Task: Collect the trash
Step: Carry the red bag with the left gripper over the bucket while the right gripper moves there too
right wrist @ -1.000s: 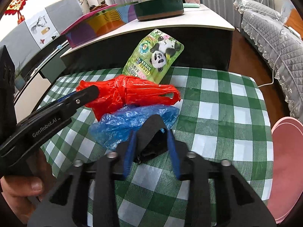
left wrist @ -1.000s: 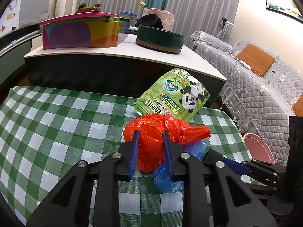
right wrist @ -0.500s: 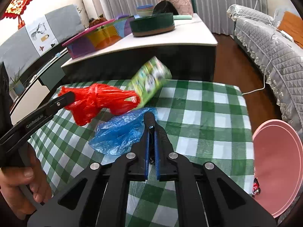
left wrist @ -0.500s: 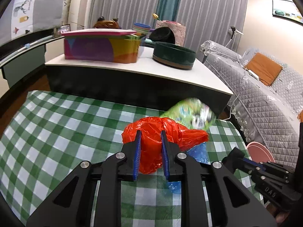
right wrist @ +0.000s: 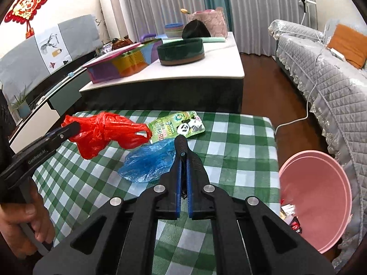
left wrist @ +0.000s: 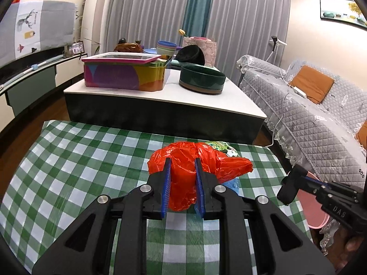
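My left gripper (left wrist: 182, 161) is shut on a crumpled red plastic bag (left wrist: 183, 183) and holds it up off the green checked table (left wrist: 80, 165). In the right wrist view the red bag (right wrist: 103, 130) hangs from the left gripper (right wrist: 73, 126). A blue plastic bag (right wrist: 149, 162) lies on the cloth just left of my right gripper (right wrist: 181, 141). The right gripper's jaws are shut, with nothing visible between the pads. A green panda snack pouch (right wrist: 179, 127) lies flat beyond the blue bag. From the left wrist, the right gripper (left wrist: 290, 188) hovers at the table's right edge.
A pink basin (right wrist: 316, 197) sits on the floor off the table's right side, with small wrappers beside it. Behind the table stands a white-topped low table (right wrist: 195, 71) with a colourful tin and a dark green round box. A quilted grey sofa (right wrist: 332, 87) is at right.
Both grippers rose. The left lifted the red bag off the cloth. The right gripper's jaws closed. The panda pouch, which leaned up behind the red bag, fell flat.
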A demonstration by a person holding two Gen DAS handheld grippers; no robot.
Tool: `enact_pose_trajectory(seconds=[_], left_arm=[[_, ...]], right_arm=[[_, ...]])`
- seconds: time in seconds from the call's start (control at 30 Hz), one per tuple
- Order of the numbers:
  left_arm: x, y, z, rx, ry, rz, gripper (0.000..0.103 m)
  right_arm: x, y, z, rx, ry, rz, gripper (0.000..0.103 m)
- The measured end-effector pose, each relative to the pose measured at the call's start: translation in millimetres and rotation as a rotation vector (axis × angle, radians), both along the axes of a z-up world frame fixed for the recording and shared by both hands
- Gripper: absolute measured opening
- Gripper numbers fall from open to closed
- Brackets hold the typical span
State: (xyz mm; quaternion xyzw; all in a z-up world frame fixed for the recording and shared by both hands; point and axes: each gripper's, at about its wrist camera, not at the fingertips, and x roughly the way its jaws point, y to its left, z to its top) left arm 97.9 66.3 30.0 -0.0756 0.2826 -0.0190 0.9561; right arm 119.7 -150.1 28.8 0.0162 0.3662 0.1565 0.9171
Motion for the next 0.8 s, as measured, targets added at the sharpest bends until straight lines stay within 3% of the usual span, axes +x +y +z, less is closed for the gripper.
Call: enact_pose_trajectory(seconds=[0.4, 0.6, 0.8], left_arm=[[-31, -9, 2, 0.006, 0.004, -0.011, 0.019], [-41, -19, 1, 0.013, 0.014, -0.025, 0.019], [-45, -43, 4, 0.038, 0.023, -0.051, 0.019]], right_arm=[[-30, -40, 67, -0.004, -0.100, -0.015, 0.004], [-36, -71, 81, -0.022, -0.134, -0.056, 0.004], [-40, -99, 74, 0.019, -0.131, -0.121, 0.004]])
